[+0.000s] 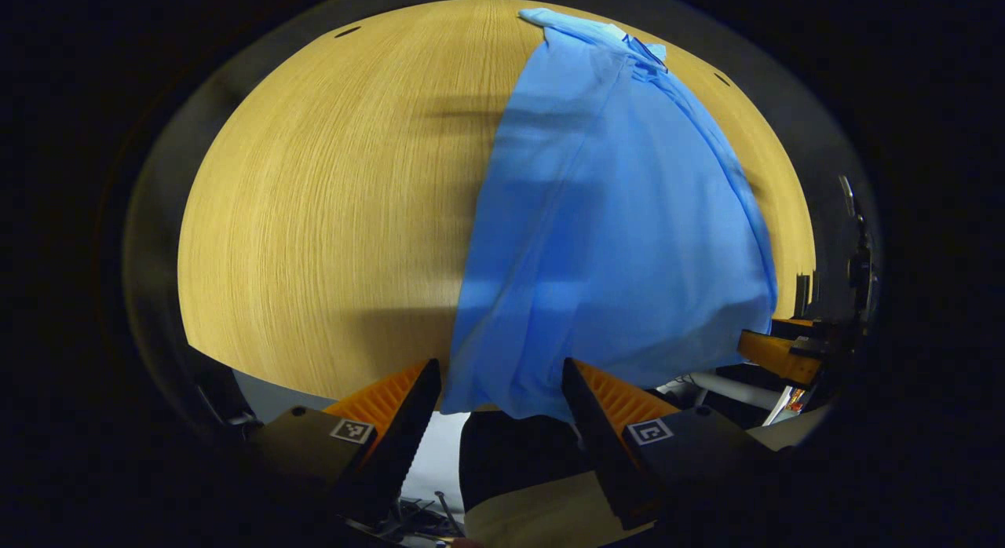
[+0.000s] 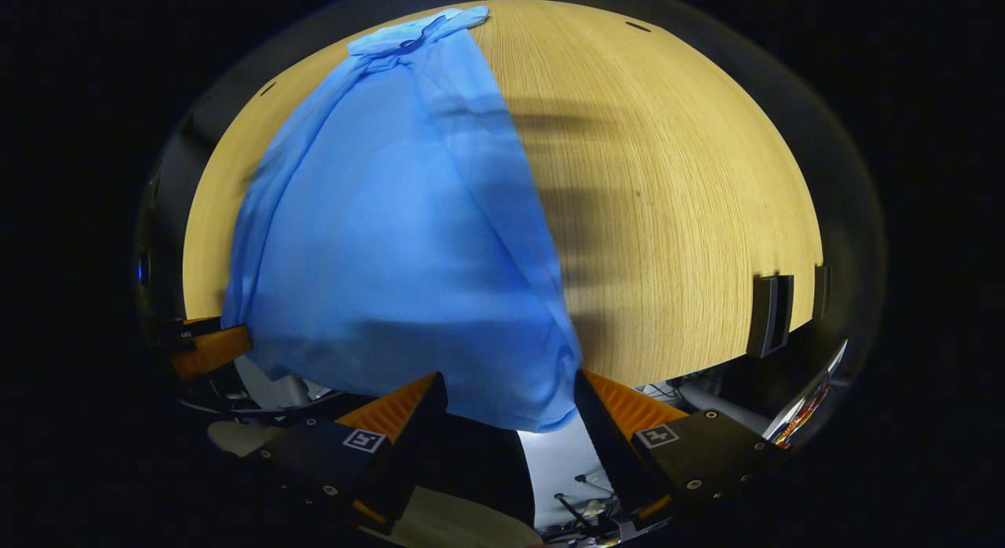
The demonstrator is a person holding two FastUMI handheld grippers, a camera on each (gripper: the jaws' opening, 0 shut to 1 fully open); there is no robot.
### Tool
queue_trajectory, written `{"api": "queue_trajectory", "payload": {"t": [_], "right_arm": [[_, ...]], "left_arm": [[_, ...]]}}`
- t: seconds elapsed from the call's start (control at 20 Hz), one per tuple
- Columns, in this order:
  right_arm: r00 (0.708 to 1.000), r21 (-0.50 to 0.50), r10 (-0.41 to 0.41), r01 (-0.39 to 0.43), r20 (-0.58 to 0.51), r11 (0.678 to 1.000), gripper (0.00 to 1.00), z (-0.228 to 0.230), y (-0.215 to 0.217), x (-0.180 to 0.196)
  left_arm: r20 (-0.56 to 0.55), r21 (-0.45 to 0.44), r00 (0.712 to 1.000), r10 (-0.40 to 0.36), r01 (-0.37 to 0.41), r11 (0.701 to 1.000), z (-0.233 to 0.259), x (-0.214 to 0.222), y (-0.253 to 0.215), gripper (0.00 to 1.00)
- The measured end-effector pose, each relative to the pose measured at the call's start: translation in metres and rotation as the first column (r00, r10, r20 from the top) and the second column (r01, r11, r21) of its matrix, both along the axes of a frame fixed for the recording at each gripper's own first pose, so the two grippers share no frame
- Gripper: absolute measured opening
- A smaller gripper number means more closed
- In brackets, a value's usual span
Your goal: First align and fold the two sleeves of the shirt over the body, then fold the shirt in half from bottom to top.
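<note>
A blue shirt (image 1: 612,218) lies lengthwise on the wooden table (image 1: 330,218), collar (image 1: 632,49) at the far end, its sides folded inward. Its bottom hem hangs slightly over the near table edge. In the left gripper view my left gripper (image 1: 496,387) is open, and the hem's left corner sits between its spread fingers. In the right gripper view the shirt (image 2: 392,242) spreads left, and my right gripper (image 2: 510,395) is open around the hem's right corner. Each view also catches the other gripper beside the hem: the right gripper (image 1: 777,353) and the left gripper (image 2: 208,348).
Bare table top stretches to the left of the shirt in the left gripper view and to its right (image 2: 691,202) in the right gripper view. Dark brackets (image 2: 771,314) stand at the table's near right edge. Cables (image 2: 581,501) and pale floor lie below the edge.
</note>
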State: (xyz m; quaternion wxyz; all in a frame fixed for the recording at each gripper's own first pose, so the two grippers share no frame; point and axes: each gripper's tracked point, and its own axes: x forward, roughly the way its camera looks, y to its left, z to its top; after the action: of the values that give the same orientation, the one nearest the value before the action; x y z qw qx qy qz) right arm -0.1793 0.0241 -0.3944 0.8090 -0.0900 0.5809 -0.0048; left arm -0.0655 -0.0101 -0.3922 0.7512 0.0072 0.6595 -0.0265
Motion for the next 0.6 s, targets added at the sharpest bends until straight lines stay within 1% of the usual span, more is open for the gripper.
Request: {"api": "queue_trajectory", "payload": {"t": [0.15, 0.45, 0.55, 0.6], "right_arm": [[1.0, -0.011, 0.009, -0.009, 0.001, 1.0, 0.99, -0.0025, -0.0013, -0.0018], [1.0, -0.046, 0.029, -0.029, -0.003, 0.998, 0.96, -0.0031, -0.0055, -0.0037], [0.999, -0.049, 0.036, -0.036, -0.001, 0.998, 0.92, -0.0033, -0.0072, -0.0031], [0.999, -0.048, 0.035, -0.035, 0.001, 0.998, 0.84, -0.0037, -0.0081, -0.0032]], "left_arm": [[-0.011, 0.016, 1.0, 0.01, -0.01, 1.0, -0.0061, -0.0034, 0.0004, 1.0], [0.001, 0.067, 1.0, -0.009, 0.008, 0.998, -0.0097, -0.003, -0.0001, 1.0], [0.0, 0.081, 1.0, -0.013, 0.013, 0.997, -0.0098, -0.0038, -0.0012, 1.0], [-0.001, 0.082, 1.0, -0.008, 0.008, 0.997, -0.0095, -0.0031, -0.0012, 0.99]]}}
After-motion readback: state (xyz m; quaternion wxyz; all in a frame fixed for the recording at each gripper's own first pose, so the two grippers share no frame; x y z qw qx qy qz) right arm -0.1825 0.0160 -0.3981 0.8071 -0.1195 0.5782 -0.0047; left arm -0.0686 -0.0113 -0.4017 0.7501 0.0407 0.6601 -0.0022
